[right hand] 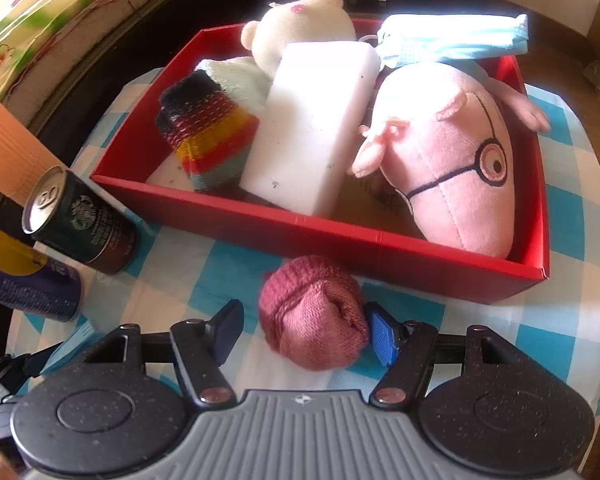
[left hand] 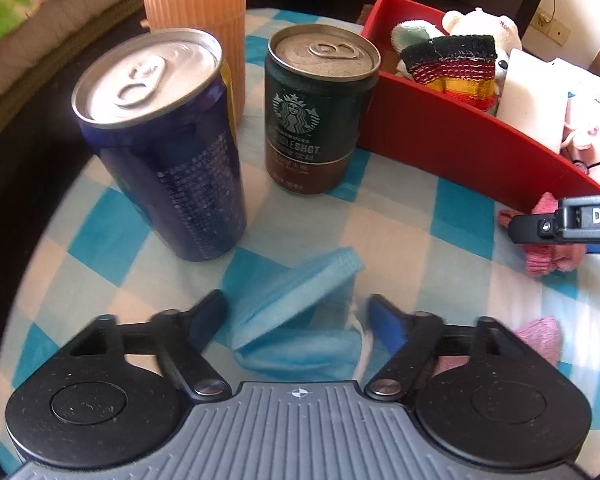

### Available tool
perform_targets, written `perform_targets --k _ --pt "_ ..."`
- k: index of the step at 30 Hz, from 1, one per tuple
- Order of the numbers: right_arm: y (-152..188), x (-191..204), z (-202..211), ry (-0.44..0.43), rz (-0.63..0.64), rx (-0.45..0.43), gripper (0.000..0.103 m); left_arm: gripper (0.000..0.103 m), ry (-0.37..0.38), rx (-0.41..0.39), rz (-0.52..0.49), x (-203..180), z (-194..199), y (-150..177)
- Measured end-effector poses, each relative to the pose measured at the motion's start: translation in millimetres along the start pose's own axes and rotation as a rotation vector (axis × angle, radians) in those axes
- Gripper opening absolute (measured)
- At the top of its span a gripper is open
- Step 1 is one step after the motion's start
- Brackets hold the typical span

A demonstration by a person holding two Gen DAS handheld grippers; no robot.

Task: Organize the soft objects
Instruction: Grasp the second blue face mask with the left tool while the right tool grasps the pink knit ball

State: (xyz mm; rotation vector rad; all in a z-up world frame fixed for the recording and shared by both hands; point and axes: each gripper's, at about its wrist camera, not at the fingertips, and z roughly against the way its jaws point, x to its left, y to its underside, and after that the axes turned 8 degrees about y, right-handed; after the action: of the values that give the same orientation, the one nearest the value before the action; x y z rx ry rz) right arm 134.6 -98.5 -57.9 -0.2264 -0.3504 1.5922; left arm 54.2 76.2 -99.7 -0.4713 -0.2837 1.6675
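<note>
right claw [right hand: 306,330] straddles the pink sock ball [right hand: 314,314], jaws apart.

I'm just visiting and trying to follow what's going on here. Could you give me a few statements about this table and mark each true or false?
1. The pink knitted bundle already lies inside the red box. False: it sits on the checked cloth in front of the box.
2. A folded blue face mask lies between the left tongs. True.
3. Both drink cans are tipped over. False: the blue can and the coffee can stand upright.
4. A pink plush toy and a white sponge block are in the box. True.
5. The right tongs straddle the bundle. True.
</note>
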Motion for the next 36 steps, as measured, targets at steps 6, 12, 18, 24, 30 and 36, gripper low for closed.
perform_targets --k 6,12,18,24,30,36 --pt "2.7 2.4 -7.9 0.006 0.013 0.017 0.043 0.06 -0.022 -0.009 -0.032 -6.5 3.8 9.1" --pt "2.3 5.6 -11.3 0.01 0.01 0.021 0.043 0.051 -0.016 -0.018 -0.04 -1.9 9.6 12.8" --pt "1.2 12.6 -11.5 0.03 0.043 0.02 0.043 0.05 -0.008 -0.024 -0.056 -0.9 11.7 9.0" --pt "3.7 22.1 -11.6 0.061 0.085 0.016 0.044 0.051 -0.004 -0.026 -0.076 -1.5 11.8 8.7" --pt "8.0 30.4 -12.0 0.093 0.14 0.015 0.044 0.051 -0.006 -0.03 -0.091 -2.0 9.8 8.7" --pt "12.4 33.6 -11.1 0.112 0.185 0.015 0.044 0.056 -0.003 -0.035 -0.119 -4.0 6.5 10.3"
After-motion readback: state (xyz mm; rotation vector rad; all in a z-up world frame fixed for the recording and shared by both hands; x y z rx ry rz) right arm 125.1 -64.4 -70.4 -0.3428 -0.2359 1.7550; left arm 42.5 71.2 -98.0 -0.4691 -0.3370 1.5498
